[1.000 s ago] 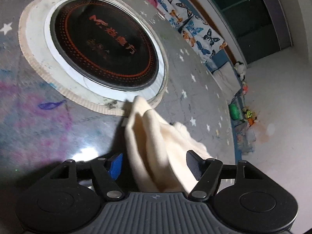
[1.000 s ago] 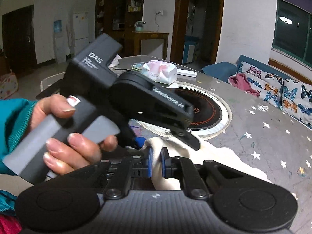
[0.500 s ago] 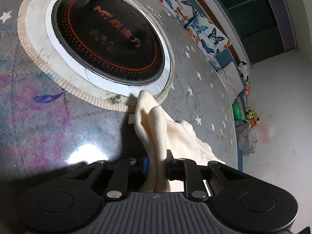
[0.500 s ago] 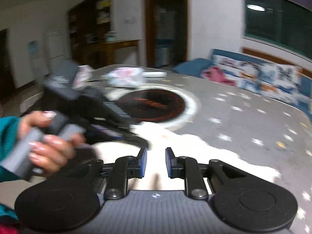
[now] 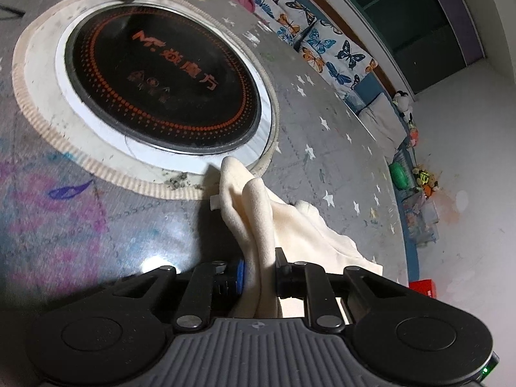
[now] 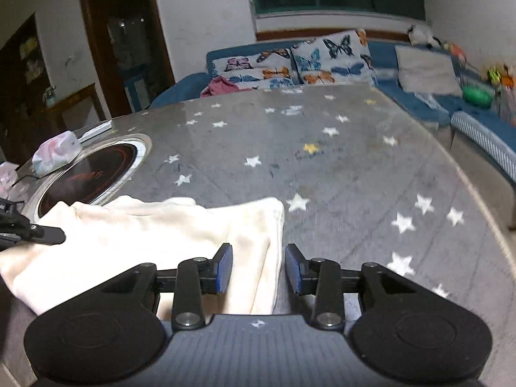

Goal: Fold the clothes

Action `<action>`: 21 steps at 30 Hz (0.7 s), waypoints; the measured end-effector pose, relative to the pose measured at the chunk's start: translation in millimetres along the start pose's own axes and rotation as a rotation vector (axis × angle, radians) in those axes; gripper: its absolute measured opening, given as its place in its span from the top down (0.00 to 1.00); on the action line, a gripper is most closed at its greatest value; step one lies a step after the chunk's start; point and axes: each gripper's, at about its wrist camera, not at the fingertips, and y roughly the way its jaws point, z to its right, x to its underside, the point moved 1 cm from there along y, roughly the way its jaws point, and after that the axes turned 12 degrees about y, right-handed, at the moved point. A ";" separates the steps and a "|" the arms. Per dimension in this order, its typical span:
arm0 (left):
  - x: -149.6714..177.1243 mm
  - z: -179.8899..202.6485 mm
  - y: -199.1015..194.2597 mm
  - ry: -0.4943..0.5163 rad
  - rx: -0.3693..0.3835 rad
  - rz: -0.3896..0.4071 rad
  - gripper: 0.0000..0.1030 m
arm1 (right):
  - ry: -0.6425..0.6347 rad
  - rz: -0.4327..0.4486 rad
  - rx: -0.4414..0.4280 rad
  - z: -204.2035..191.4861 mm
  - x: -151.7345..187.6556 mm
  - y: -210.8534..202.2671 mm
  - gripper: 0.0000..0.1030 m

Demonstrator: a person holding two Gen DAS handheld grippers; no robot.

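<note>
A cream cloth (image 5: 258, 213) lies bunched on the grey star-patterned table (image 5: 322, 103), beside the round black cooktop (image 5: 161, 84). My left gripper (image 5: 259, 274) is shut on a raised fold of the cloth. In the right wrist view the cloth (image 6: 167, 229) spreads flat to the left, and its right edge lies between the fingers of my right gripper (image 6: 258, 267), which is open. The tip of the left gripper (image 6: 38, 233) shows at the left edge, on the cloth.
A tissue pack (image 6: 56, 156) sits behind the cooktop (image 6: 90, 174). A blue sofa with butterfly cushions (image 6: 322, 58) runs along the far side of the table. The table's right edge (image 6: 477, 190) curves near toys on the floor (image 5: 419, 177).
My left gripper closed on the cloth fold and holds it. My right gripper let go, opened and swung right to the cloth's right edge.
</note>
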 end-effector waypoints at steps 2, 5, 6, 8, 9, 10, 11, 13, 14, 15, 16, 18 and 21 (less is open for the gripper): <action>-2.7 6.9 0.5 0.026 -0.006 0.005 0.82 | 0.017 0.013 -0.014 1.0 2.3 4.3 0.65; -6.7 17.3 1.3 0.065 -0.015 0.012 0.82 | 0.037 0.018 -0.037 5.2 3.1 2.5 0.85; -8.0 20.7 1.6 0.077 -0.018 0.014 0.82 | 0.041 0.019 -0.041 4.4 2.5 1.4 0.88; -10.7 27.7 2.2 0.103 -0.024 0.019 0.83 | 0.039 0.033 -0.040 -0.8 -0.4 1.6 0.90; -12.0 31.1 2.4 0.116 -0.027 0.021 0.83 | 0.034 0.048 -0.039 -2.9 -1.2 -3.3 0.90; -13.3 34.6 2.7 0.129 -0.030 0.023 0.84 | 0.030 0.062 -0.040 -3.8 -3.1 -6.2 0.90; -14.7 38.0 3.0 0.142 -0.033 0.026 0.84 | 0.028 0.078 -0.039 -3.6 -6.5 -9.7 0.90; -17.7 46.8 5.1 0.165 -0.030 0.029 0.84 | 0.025 0.108 -0.029 -0.8 -14.1 -16.0 0.90; -19.4 54.2 8.6 0.178 -0.023 0.028 0.84 | 0.024 0.122 -0.021 1.8 -18.2 -18.7 0.91; -21.0 62.0 12.3 0.194 -0.017 0.028 0.85 | 0.024 0.136 -0.012 4.4 -22.2 -21.5 0.91; -22.5 69.9 16.1 0.209 -0.011 0.027 0.85 | 0.023 0.150 -0.004 7.0 -26.3 -24.2 0.91; -25.0 87.8 27.7 0.240 0.011 0.024 0.85 | 0.030 0.171 0.023 16.8 -34.4 -28.3 0.91; -28.6 115.1 45.9 0.286 0.045 0.020 0.85 | 0.048 0.201 0.071 34.7 -45.6 -34.2 0.91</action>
